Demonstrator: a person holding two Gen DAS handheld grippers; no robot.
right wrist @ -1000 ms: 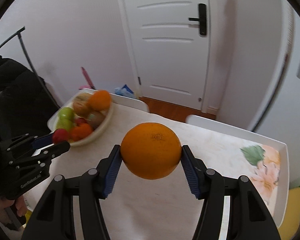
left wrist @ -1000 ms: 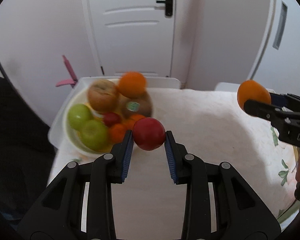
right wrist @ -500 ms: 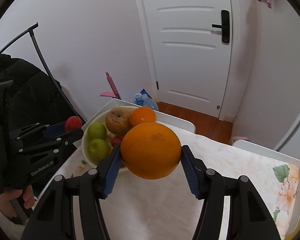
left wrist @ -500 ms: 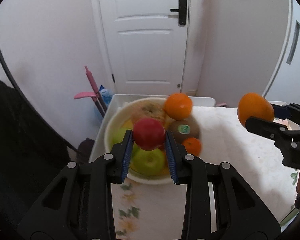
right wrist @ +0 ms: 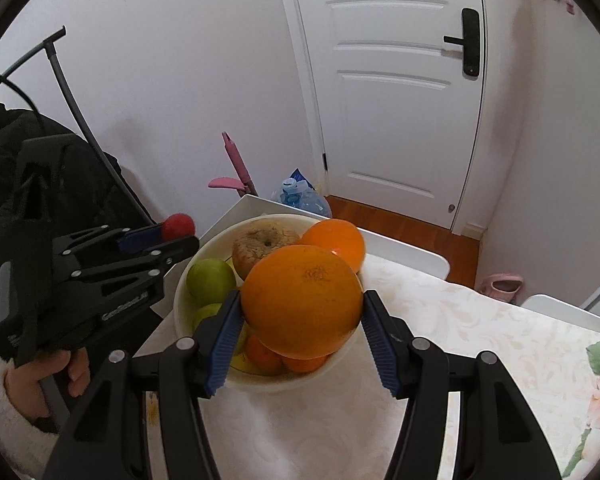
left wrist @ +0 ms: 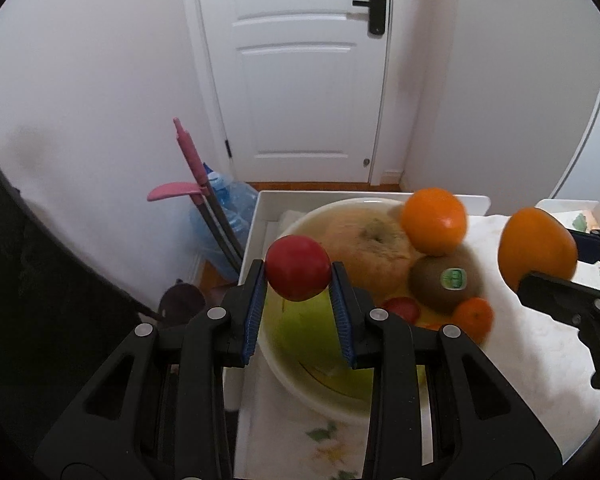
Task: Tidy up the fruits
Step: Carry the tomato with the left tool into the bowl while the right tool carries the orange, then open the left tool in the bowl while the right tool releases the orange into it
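Looking across the tabletop [right wrist: 440, 312], I see the white bowl [right wrist: 182, 304] already heaped — a big brown fruit, an orange, green apples, a kiwi and small tangerines. My right hand-held gripper [right wrist: 302, 320] is clamped on a large orange [right wrist: 302, 306] above the bowl's near side; my left hand-held gripper [left wrist: 298, 290] pinches a small red fruit [left wrist: 297, 267] over the bowl's left rim. Dropped on that crowded mound, either could roll off — the red fruit straight over the table's edge.

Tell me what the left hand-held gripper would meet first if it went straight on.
Probably the green apple in the bowl, right under the red fruit that the left hand-held gripper holds; depth is uncertain.
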